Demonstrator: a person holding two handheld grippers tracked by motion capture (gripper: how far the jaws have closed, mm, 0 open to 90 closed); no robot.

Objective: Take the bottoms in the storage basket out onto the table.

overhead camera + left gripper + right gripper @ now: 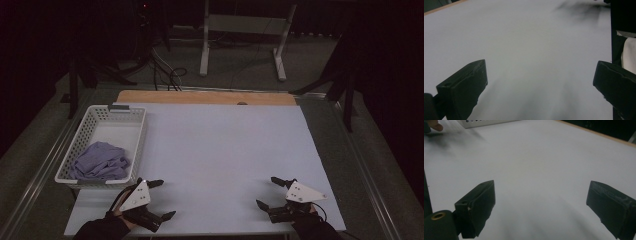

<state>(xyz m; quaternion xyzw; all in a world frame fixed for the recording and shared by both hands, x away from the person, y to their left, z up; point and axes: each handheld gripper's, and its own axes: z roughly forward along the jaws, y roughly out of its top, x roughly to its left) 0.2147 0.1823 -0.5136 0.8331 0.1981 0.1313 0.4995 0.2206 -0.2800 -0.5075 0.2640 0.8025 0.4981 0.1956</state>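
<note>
Two grippers sit low at the near edge of the white sheet [225,150], each with its jaws spread wide and nothing between them: the left gripper [162,199] just off the near right corner of the white basket [140,132], the right gripper [270,191] well apart from the basket, toward the sheet's opposite side. Nearest the left gripper, a crumpled purple cloth [101,161] lies inside the basket, bunched in its near end, with the far end bare. Right of the basket the sheet runs flat and unbroken; both gripper views look across that plain white surface [524,50], and the right gripper view catches the basket's perforated wall [481,122] far off. Beyond the basket's far end a strip of wooden tabletop [205,97] borders the sheet. Behind it the room is dark: grey floor, loose cables [167,70] and a white metal stand [245,35]
</note>
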